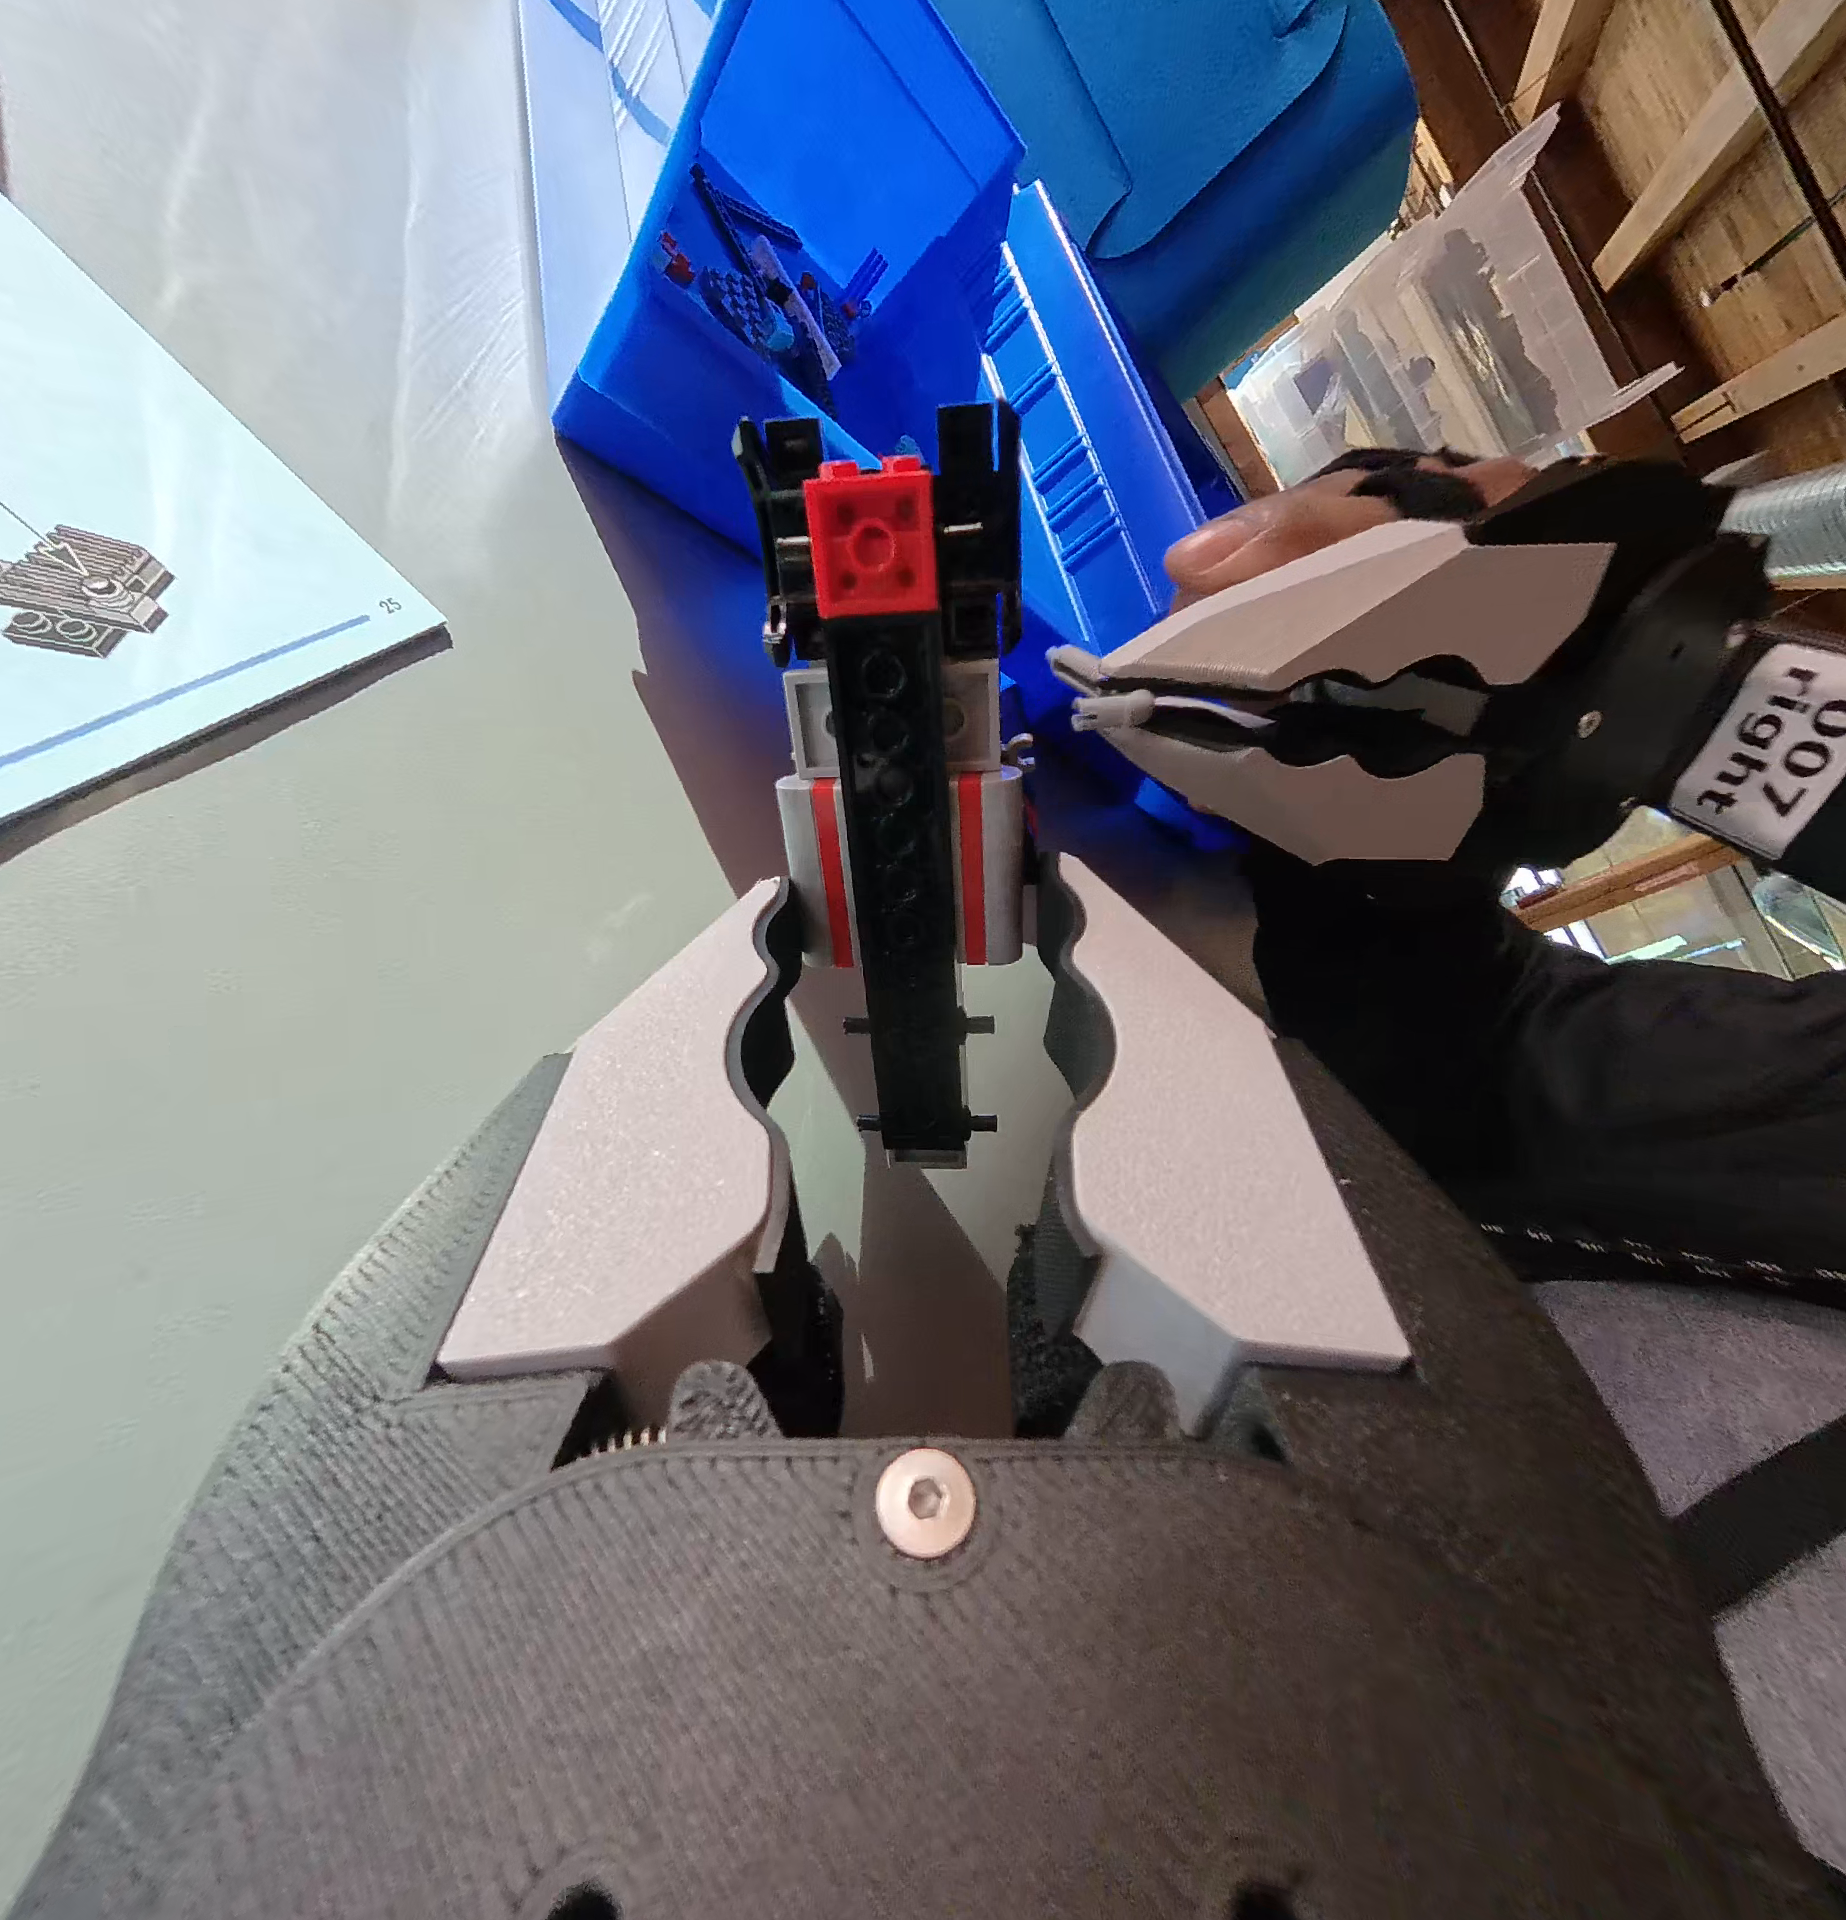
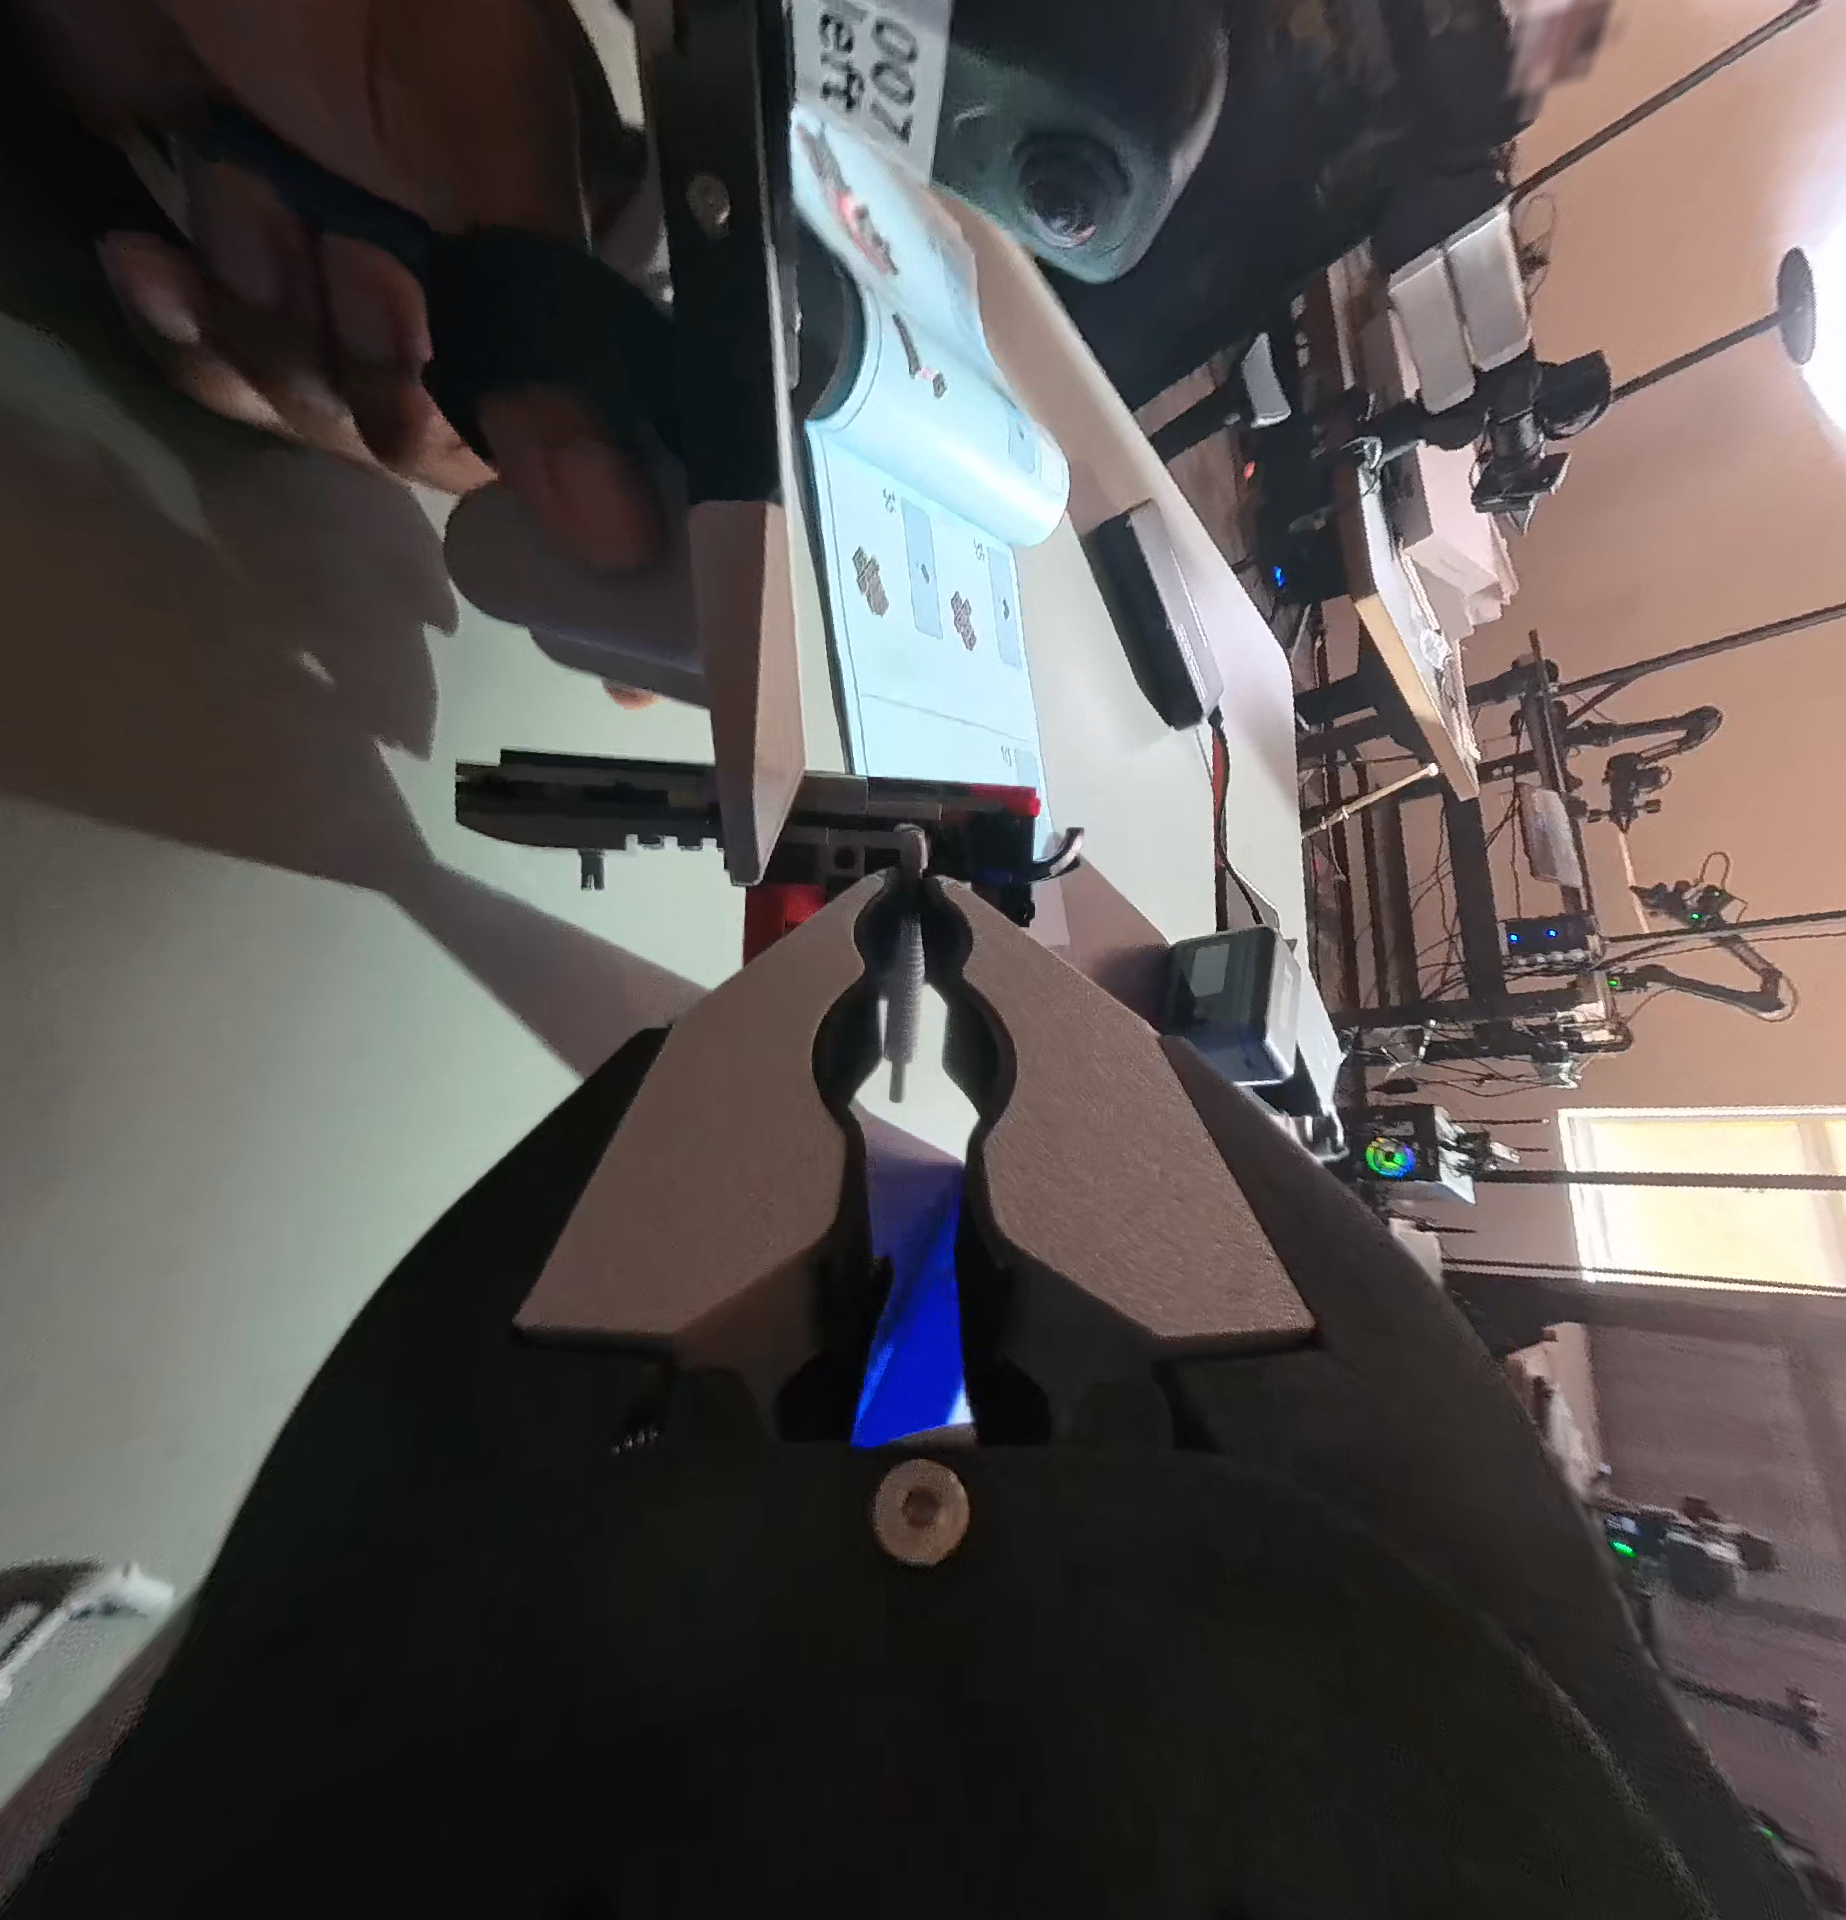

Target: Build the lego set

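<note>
Your left gripper (image 1: 914,914) clamps the lego model (image 1: 898,790) by its grey, red-striped block, black beam pointing back between the jaws, model held above the table (image 1: 275,1039). Your right gripper (image 1: 1090,691) comes in from the side, jaws nearly closed on a small grey pin (image 2: 903,997), tip close to the model. Blue bin (image 1: 1054,416) beyond holds loose pieces (image 1: 784,291). Open booklet (image 1: 119,520) lies on the table.
</note>
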The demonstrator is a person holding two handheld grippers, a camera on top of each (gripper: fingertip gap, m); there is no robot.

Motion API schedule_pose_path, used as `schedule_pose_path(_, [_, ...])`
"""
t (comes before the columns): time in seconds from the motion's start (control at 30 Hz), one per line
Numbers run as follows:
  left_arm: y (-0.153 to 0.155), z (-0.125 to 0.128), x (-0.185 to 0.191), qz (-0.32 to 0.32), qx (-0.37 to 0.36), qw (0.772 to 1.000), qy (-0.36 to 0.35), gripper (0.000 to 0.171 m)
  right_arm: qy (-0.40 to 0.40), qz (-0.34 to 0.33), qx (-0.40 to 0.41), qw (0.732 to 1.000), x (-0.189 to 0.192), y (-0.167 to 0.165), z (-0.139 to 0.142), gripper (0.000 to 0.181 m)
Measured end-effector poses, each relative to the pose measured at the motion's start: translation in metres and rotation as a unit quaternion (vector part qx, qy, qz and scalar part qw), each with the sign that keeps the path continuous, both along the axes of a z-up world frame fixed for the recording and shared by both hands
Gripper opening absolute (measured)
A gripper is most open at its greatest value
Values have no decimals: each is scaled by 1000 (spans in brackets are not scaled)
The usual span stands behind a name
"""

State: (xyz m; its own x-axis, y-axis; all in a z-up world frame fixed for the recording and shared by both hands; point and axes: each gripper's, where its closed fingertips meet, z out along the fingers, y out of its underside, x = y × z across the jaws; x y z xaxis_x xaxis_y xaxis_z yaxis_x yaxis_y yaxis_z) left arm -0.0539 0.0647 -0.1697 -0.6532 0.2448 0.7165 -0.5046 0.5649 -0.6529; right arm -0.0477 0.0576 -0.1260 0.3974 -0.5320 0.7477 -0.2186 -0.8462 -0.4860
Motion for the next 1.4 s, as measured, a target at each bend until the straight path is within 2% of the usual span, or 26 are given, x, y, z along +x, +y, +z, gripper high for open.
schedule_pose_path(0.27, [-1, -3, 0, 8, 3, 1000, -26, 46, 107, 12, -128, 986, -6, -2, -16, 4])
schedule_pose_path(0.43, [-1, -5, -1, 11, 6, 999, -50, 46, 157, 4, -159, 975, -5, -1, -20, 4])
schedule_pose_path(0.83, [-4, -11, 1, 29, 19, 995, -94, 46, 168, -31, -146, 974, -4, -3, -26, 4])
schedule_pose_path(1.4, [-3, -9, 1, 24, 14, 997, -77, 46, 157, -8, -50, 986, -2, 5, -28, 5])
